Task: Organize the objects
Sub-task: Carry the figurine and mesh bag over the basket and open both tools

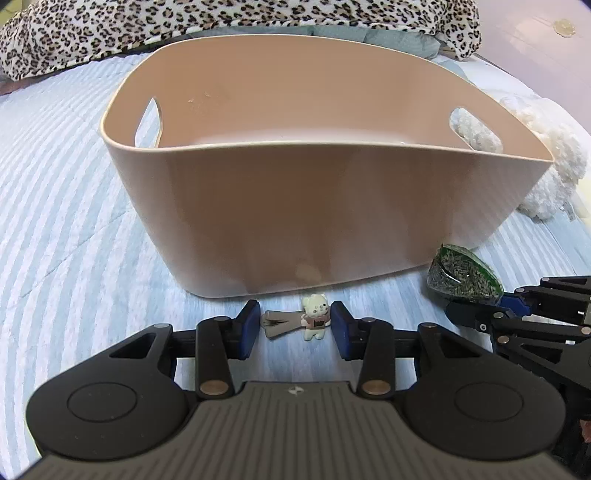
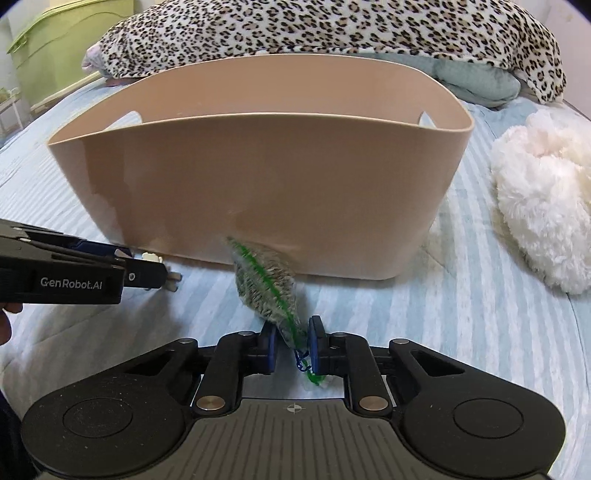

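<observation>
Leopard-print blanket point(image 2: 332, 33), green storage box point(image 2: 62, 48)

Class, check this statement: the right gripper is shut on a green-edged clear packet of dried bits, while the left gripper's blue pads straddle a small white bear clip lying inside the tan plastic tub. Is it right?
One detail is wrong. The small white bear clip lies on the striped blue bedcover in front of the tan plastic tub, not inside it, as the left wrist view shows. The left gripper does straddle it, and the right gripper is shut on the green-edged clear packet.

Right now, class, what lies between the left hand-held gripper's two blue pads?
In the left wrist view, a small bear hair clip lies on the striped bedsheet between the left hand-held gripper pads.
</observation>
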Motion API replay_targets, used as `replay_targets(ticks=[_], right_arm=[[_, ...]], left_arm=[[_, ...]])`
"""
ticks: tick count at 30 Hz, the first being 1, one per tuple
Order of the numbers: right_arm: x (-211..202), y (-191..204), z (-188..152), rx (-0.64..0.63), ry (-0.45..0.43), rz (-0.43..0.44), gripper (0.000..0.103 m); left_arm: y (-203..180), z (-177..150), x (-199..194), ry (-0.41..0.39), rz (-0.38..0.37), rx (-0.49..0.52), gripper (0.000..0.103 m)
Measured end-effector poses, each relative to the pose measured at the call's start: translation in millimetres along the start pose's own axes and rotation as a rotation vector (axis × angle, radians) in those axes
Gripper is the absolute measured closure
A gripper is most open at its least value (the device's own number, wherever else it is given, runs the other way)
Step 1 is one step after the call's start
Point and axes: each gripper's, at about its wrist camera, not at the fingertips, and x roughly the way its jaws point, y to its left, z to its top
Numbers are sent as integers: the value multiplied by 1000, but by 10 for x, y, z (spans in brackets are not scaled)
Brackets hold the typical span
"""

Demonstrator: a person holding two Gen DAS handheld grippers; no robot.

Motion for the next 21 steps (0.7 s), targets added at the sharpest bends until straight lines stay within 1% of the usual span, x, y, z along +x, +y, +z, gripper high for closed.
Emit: replay_targets(ticks=[5,12,17,21], right_arm=[[-96,30,-11,-9,-6,2,88],[-338,-12,-32,-2,-52,14,88],[-550,-52,-25,17,-93,36,88],[-741,-52,12,15,-146,37,88]], left_arm=[[25,-50,-109,-5,-15,-7,60],[52,-102,-356,-27,-13,48,60],[20,-84,-648,-87,-17,81,60],[-20,-23,-890,-148,-20,114,60]])
